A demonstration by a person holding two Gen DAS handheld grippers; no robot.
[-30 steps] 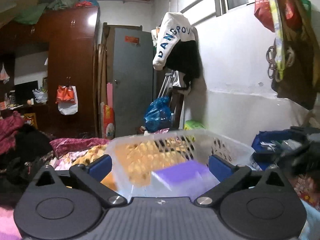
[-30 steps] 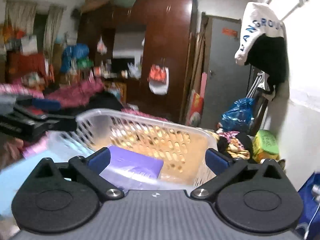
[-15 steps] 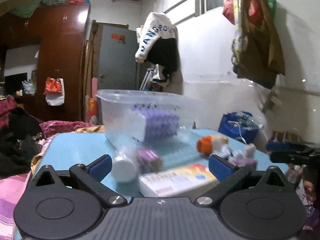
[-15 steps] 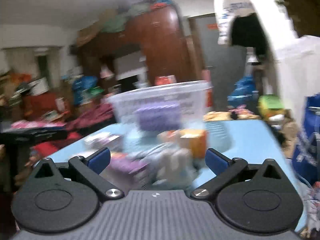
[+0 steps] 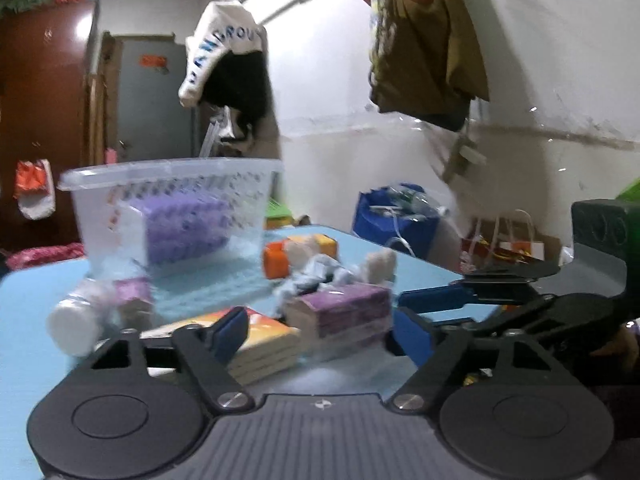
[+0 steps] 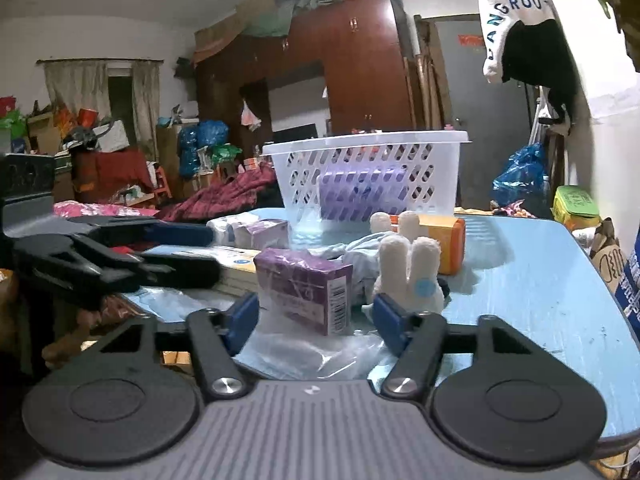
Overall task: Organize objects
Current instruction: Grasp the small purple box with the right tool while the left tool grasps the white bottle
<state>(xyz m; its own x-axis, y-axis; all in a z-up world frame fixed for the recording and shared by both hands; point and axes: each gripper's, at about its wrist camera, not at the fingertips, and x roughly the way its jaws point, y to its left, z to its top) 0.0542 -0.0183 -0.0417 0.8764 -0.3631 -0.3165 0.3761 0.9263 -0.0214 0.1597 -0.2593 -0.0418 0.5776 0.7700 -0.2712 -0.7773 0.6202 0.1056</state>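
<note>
A clear slotted basket (image 5: 168, 200) (image 6: 368, 172) stands at the far side of the light blue table (image 6: 540, 280), with a purple pack (image 6: 360, 192) inside. In front lie a purple box (image 6: 304, 288) (image 5: 344, 312), a flat orange-and-white box (image 5: 260, 336), a white bottle (image 5: 76, 324), an orange box (image 6: 444, 240), a pale blue cloth (image 6: 360, 252) and a white plush rabbit (image 6: 408, 276). My right gripper (image 6: 316, 318) is closing with the purple box between its fingers, pads not touching it. My left gripper (image 5: 322, 336) is closing around the flat box's end, apart from it.
A clear plastic bag (image 6: 312, 348) lies on the table's near edge under my right gripper. Off the table's right side stand a blue bag (image 5: 396, 216) and a green box (image 6: 576, 200). Heaped clothes (image 6: 224, 196) and a wardrobe (image 6: 360, 64) fill the room behind.
Both grippers have come down from over the basket to table level in front of the loose items. Their jaws now stand narrower than before.
</note>
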